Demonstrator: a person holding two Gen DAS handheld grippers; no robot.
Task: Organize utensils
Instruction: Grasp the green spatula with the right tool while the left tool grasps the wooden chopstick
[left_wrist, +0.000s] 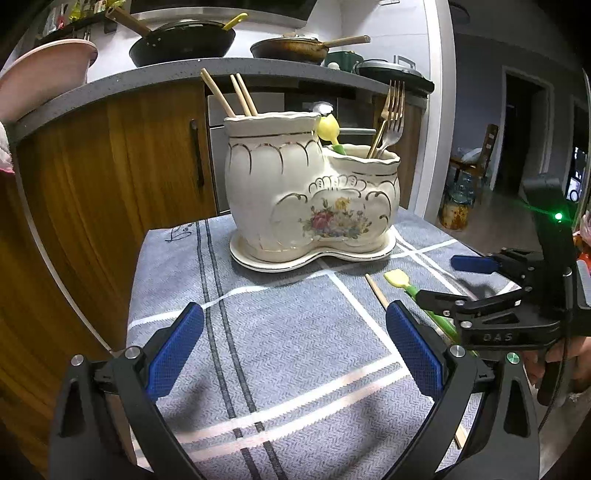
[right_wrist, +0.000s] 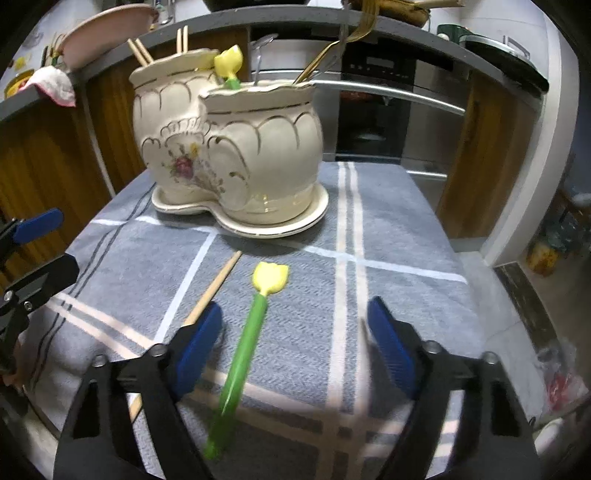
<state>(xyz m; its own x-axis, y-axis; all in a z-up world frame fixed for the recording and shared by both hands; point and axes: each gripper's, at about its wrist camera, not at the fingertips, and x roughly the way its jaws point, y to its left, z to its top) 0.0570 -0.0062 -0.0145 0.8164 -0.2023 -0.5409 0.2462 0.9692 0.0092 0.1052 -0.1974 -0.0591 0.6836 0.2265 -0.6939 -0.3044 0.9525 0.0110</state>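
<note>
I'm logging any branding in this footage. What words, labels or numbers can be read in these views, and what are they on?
"DAS": raised letters on the black body of the right gripper, seen from the left wrist view.
Dark handwritten-style script at the far left corner of the grey cloth: starts like a "B", otherwise unreadable.
Display on the oven panel: too blurred to read.
The ceramic utensil holder carries flowers and gold trim, no text.
</note>
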